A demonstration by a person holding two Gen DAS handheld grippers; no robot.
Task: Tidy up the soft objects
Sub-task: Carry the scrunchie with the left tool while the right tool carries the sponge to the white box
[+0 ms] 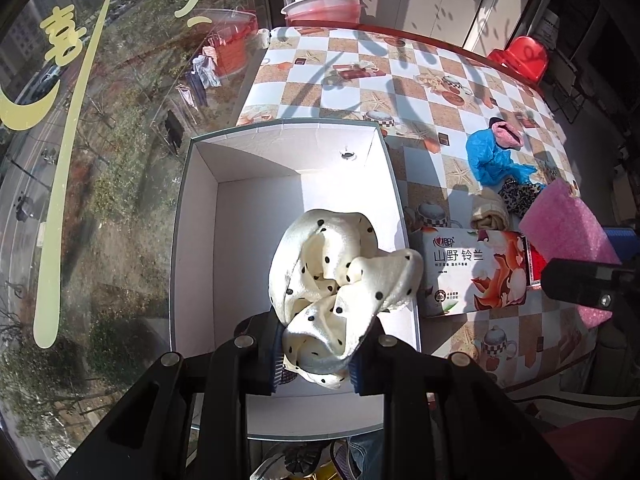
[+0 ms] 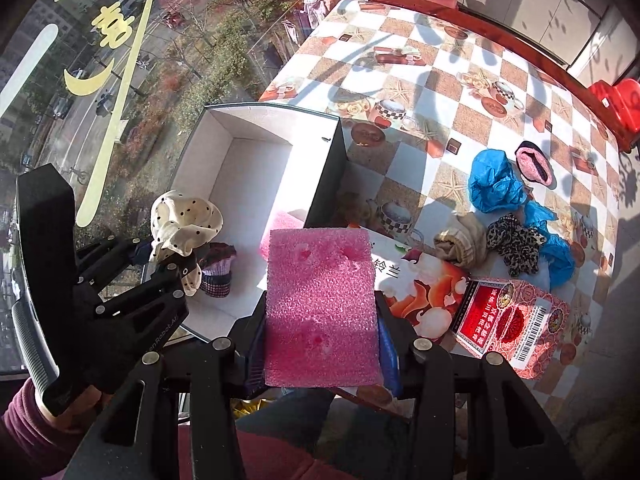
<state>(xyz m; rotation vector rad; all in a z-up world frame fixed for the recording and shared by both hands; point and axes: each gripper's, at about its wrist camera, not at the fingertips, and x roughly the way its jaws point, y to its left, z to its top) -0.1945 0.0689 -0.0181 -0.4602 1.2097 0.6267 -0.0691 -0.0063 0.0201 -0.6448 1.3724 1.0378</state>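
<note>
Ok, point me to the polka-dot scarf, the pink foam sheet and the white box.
polka-dot scarf (image 1: pixel 340 276): left wrist view, bunched middle folds.
pink foam sheet (image 2: pixel 322 308): right wrist view, centre of its face.
white box (image 1: pixel 256 216): left wrist view, bare floor inside.

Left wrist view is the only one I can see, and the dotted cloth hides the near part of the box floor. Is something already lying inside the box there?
Observer: Yes. A small purple pleated fabric item lies on the floor of the white-lined cardboard box, close to the cream black-dotted cloth.
Operator: Is anything else inside?
Observer: A pink foam piece lies on the floor by the right-hand wall.
Operator: How does the right hand-held gripper hold its sheet?
Observer: The right hand-held gripper clamps the pink foam sheet by its two side edges, with the flat face towards the camera.
</note>
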